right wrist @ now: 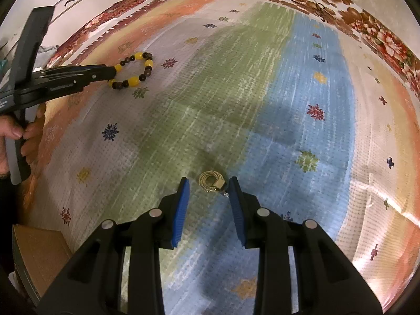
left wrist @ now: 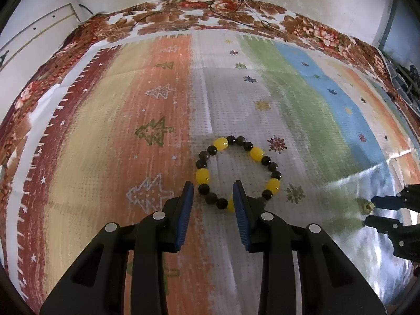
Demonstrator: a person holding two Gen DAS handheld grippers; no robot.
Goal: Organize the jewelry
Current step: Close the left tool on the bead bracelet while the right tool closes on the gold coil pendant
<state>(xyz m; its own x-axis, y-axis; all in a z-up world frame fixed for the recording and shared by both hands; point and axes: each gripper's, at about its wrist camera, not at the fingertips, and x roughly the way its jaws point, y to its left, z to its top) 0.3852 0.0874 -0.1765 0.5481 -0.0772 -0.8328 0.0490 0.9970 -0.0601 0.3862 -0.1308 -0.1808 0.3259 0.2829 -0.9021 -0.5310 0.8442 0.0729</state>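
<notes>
A bracelet (left wrist: 237, 174) of yellow and dark brown beads lies in a ring on the striped cloth. My left gripper (left wrist: 213, 187) is open, its blue pads on either side of the bracelet's near edge, the right pad over a few beads. The bracelet also shows in the right wrist view (right wrist: 134, 71), with the left gripper (right wrist: 111, 74) at its edge. A small coiled gold chain with a tag (right wrist: 211, 182) lies just ahead of my right gripper (right wrist: 208, 183), which is open around it. In the left wrist view the right gripper (left wrist: 367, 212) is open beside that gold piece (left wrist: 365, 206).
The striped, patterned cloth (left wrist: 131, 131) covers the table, with a floral cloth (left wrist: 210, 10) under it at the far edge. A brown cardboard box (right wrist: 39, 252) sits at the near left. Thin wires (left wrist: 236, 5) run along the wall behind.
</notes>
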